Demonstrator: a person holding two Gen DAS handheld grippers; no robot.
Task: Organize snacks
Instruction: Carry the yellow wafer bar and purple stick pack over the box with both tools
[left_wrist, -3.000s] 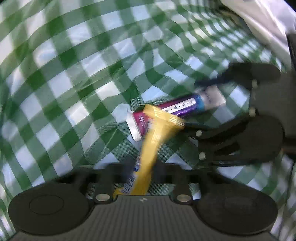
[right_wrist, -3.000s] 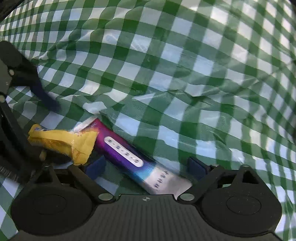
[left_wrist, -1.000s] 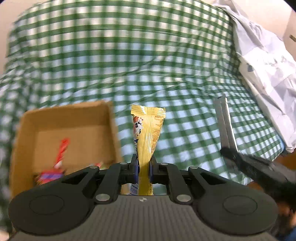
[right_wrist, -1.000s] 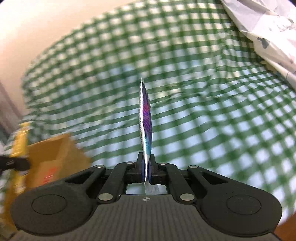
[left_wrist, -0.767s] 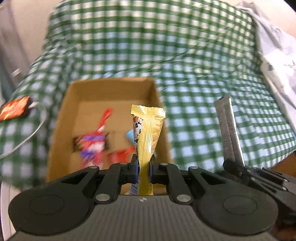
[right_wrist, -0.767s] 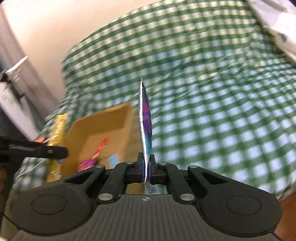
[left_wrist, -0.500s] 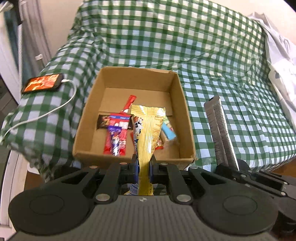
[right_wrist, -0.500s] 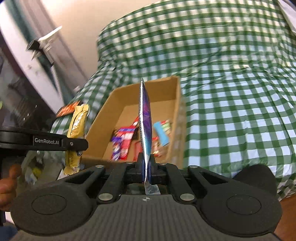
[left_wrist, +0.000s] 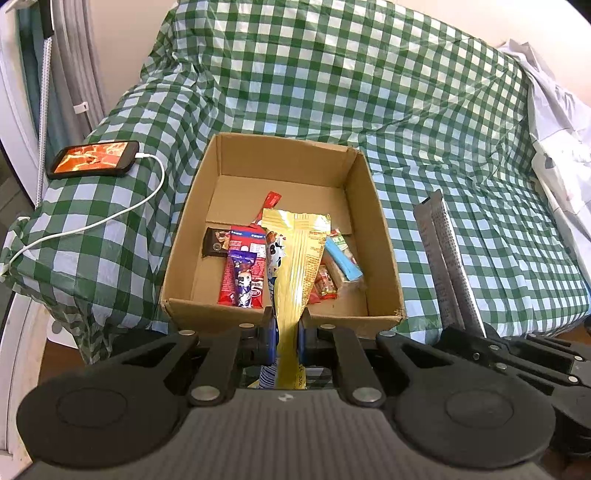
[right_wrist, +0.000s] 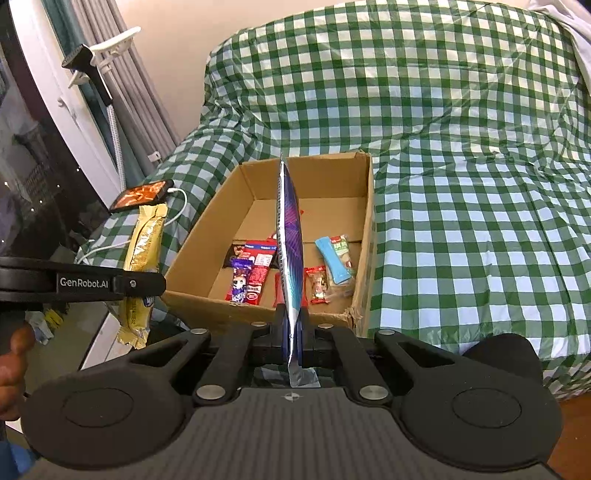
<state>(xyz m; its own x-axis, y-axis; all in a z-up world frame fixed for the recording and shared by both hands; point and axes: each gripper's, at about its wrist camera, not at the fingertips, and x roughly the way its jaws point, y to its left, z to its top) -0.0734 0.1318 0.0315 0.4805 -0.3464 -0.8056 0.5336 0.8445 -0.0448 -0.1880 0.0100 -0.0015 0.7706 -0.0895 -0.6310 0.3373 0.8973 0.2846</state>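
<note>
The left gripper (left_wrist: 287, 334) has its jaws clamped on a yellow snack packet (left_wrist: 295, 266), which stands upright in front of the near wall of an open cardboard box (left_wrist: 384, 236). The right gripper (right_wrist: 291, 328) has its jaws pressed together on a purple snack packet (right_wrist: 290, 236), seen edge-on and upright, also just short of the box's near wall. The box sits on a bed covered with a green checked cloth (left_wrist: 369, 81) and holds several wrapped snacks (left_wrist: 243, 273) on its floor. Left of the box, a phone (left_wrist: 94, 158) with a white cable (left_wrist: 110, 218) lies on the cloth.
</note>
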